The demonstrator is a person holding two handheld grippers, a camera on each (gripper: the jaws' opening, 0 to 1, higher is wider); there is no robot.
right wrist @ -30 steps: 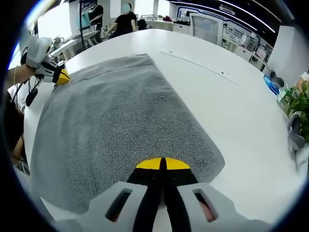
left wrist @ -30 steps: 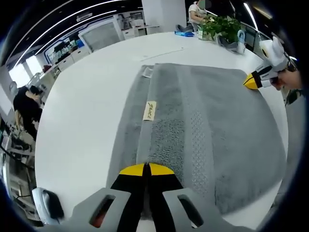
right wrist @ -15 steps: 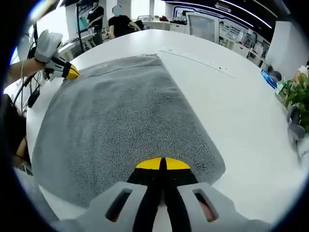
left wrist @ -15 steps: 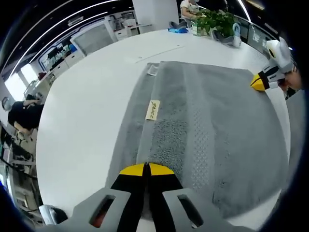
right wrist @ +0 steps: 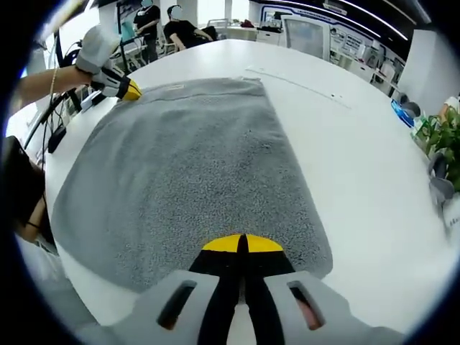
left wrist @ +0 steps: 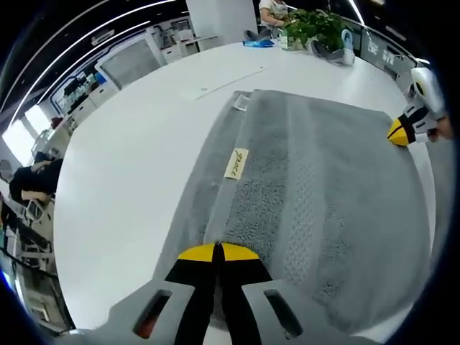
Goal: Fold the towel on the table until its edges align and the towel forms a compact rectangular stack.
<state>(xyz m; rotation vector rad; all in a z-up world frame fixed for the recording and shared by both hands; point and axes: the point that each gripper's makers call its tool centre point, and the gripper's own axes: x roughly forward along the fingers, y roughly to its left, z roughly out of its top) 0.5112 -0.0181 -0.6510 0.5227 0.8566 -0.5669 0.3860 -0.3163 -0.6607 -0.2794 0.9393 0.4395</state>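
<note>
1. The grey towel lay spread on the white table, with the left gripper and right gripper each clamped on a near corner.
2. Uneven lifting could have skewed the fold, leaving edges misaligned; a thin pinch might have slipped out.
3. Compared with a second before, both views had shifted and showed more towel; the plant sat nearer the top.

The grey towel lies flat on the white table, folded double. My two grippers pinch one corner each.
</note>
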